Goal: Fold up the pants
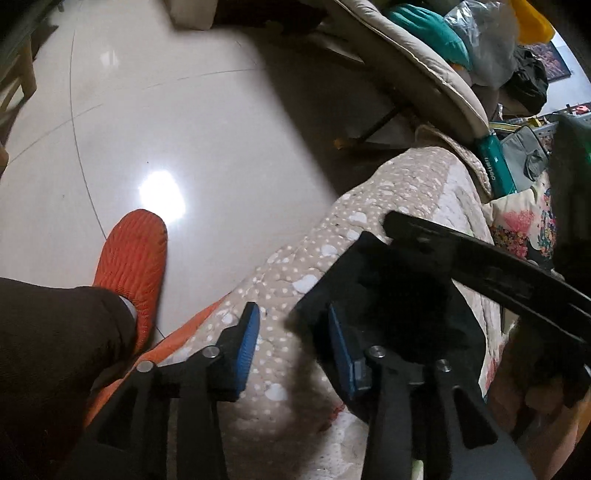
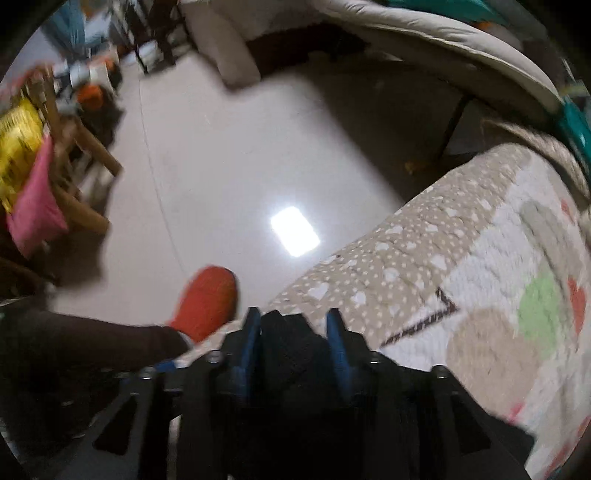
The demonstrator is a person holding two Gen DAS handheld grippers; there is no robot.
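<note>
My left gripper is spread wide, blue pads well apart, nothing pinched btwn them; the black pants hang just to the R of the gap, bunched against the outer side of the R finger, w/ a dark strap-like edge running off up and to the R. Under the gripper lies the bed cover, beige w/ white dots and hearts. Off to the L and below, my orange slipper is on the glossy tile floor, dark trouser leg above it. Far ahead to the R, a padded chair is loaded w/ a teal cushion and a clear plastic bag; can't tell what's in the bag. My right gripper is at a narrower gap, pads clamped on a thick wad of the pants, black fabric filling the space btwn the fingers and spilling back toward the cam. To its R the bed cover shows white w/ coloured shapes; to its L the slipper on the floor, view blurry. Far L, a wooden chair carrying smth yellow and pink, too blurred to name.
</note>
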